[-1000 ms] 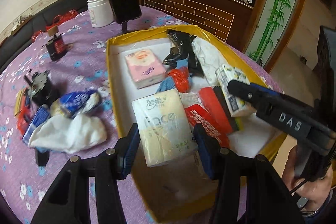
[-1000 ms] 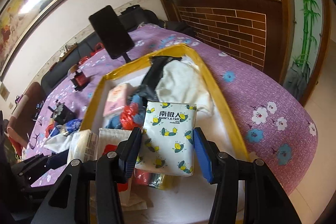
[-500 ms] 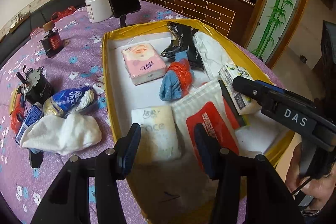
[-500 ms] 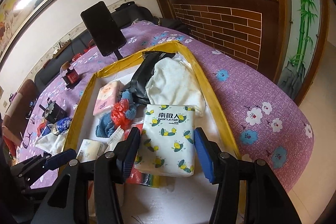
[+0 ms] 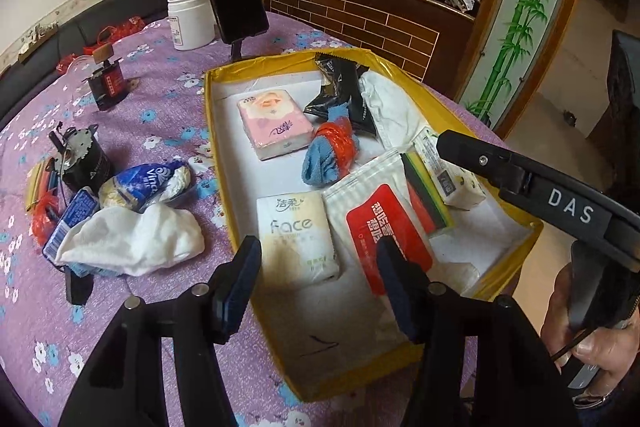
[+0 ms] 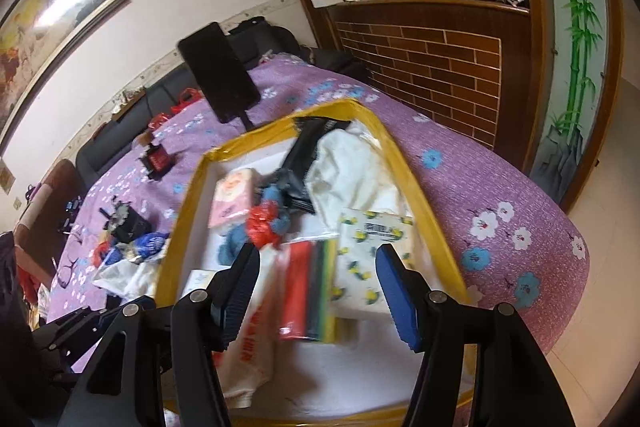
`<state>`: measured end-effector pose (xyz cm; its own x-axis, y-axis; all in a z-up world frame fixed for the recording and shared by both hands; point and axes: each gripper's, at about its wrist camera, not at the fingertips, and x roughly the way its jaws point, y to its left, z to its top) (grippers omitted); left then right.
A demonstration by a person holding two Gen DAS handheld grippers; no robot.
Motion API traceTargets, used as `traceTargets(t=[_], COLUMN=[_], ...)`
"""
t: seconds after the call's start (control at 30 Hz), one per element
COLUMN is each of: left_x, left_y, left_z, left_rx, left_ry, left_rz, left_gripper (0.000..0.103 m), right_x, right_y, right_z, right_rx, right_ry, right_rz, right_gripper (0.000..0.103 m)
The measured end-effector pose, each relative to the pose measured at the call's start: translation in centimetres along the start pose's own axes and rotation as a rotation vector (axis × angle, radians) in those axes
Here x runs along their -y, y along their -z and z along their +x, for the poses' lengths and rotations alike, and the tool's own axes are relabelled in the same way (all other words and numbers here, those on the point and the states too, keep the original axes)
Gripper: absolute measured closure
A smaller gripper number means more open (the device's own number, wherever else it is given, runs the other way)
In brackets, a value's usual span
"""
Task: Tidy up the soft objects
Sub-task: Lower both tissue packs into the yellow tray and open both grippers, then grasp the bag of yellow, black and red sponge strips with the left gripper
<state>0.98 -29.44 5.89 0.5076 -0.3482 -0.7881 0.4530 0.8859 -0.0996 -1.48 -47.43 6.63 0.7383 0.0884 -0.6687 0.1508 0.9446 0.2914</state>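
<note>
both our left tongs (image 5: 316, 283) and right tongs (image 6: 316, 291) now spread empty, face tissue pack (image 5: 298, 239) and lemon-print pack (image 6: 368, 259) dropped in the yellow-rimmed tray (image 5: 212, 131); white cloth (image 5: 132, 243) next.

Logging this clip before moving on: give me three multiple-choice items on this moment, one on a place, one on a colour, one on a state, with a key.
1. Where does the white cloth lie?
A. On the purple tablecloth, left of the box
B. Inside the box
C. Between the right tongs

2. What colour is the rim of the box?
A. Blue
B. Yellow
C. Green

3. How do the left tongs and right tongs stand?
A. Both shut on tissue packs
B. Left open, right shut on a pack
C. Both open and holding nothing

Key: 1 A, the cloth sits on the tablecloth outside the box wall. 2 B, yellow tape runs along the rim. 3 C, the Face tissue pack and the lemon-print tissue pack lie in the box, clear of the fingers.
</note>
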Motion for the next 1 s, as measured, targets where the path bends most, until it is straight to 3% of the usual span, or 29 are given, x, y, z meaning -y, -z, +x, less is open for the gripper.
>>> traceTargets(t=[0.27, 0.53, 0.8, 1.0], left_x=[-2.7, -10.0, -22.1, -28.6], left_y=[0.8, 1.9, 1.8, -1.2], left_z=[-1.7, -4.9, -7.7, -4.8], left_rx=[0.017, 0.051, 0.059, -0.025], left_ry=[-0.009, -0.063, -0.234, -0.352], left_rz=[-0.049, -0.176, -0.375, -0.410], left_gripper=[0.044, 0.043, 0.037, 0.035], right_x=[-4.1, -8.2, -12.0, -13.5], right_y=[0.7, 1.9, 3.2, 4.1], right_z=[-0.3, -0.3, -0.9, -0.6], right_rx=[-0.002, -0.011, -0.012, -0.030], right_ry=[-0.053, -0.109, -0.185, -0.219], right_rz=[-0.084, -0.164, -0.247, -0.282], right_gripper=[0.038, 0.038, 0.038, 0.038])
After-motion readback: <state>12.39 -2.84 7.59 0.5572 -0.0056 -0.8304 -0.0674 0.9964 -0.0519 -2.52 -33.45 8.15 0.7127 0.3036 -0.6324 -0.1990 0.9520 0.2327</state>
